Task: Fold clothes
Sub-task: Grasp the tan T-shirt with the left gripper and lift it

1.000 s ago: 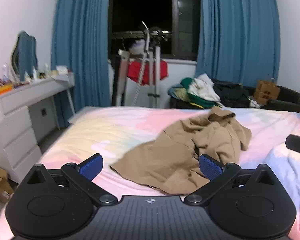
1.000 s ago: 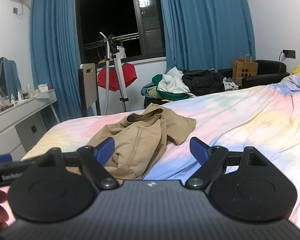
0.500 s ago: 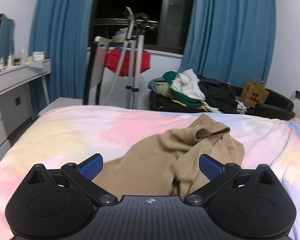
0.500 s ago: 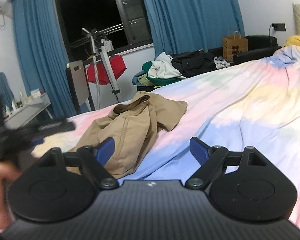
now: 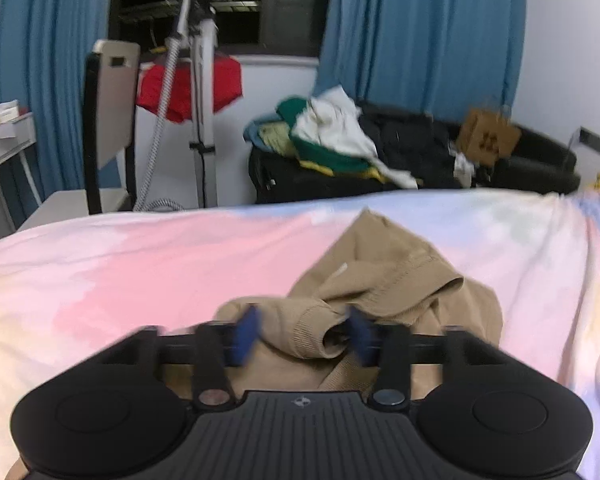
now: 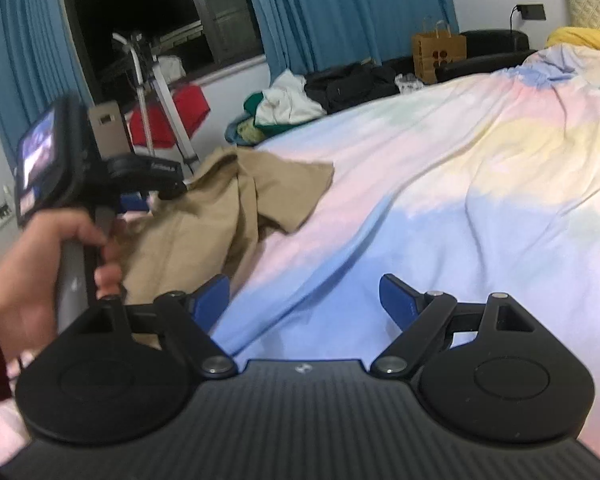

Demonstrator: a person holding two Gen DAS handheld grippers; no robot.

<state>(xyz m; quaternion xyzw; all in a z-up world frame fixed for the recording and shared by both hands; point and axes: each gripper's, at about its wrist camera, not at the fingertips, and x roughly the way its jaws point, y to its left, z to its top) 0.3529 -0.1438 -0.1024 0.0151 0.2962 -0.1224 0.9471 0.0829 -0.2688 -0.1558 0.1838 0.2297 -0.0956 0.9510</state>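
Observation:
A crumpled tan garment (image 5: pixel 384 280) lies on the pastel bedspread (image 5: pixel 120 264); it also shows in the right wrist view (image 6: pixel 220 216). My left gripper (image 5: pixel 302 330) is down over it, its blue pads (image 5: pixel 246 330) partly closed around a ribbed fold of the tan cloth, blurred by motion. In the right wrist view the left gripper's body (image 6: pixel 100 168) is held by a hand over the garment. My right gripper (image 6: pixel 304 300) is open and empty above the bedspread (image 6: pixel 440 184), to the right of the garment.
A pile of clothes (image 5: pixel 340 140) lies on a dark sofa beyond the bed, with a brown paper bag (image 6: pixel 438 56) beside it. A garment steamer stand (image 5: pixel 198 80) and a chair (image 5: pixel 108 120) stand by the window. A white dresser (image 5: pixel 0 152) is at far left.
My left gripper moved forward and down onto the tan garment and its jaws have narrowed around a fold. My right gripper shifted right, staying open.

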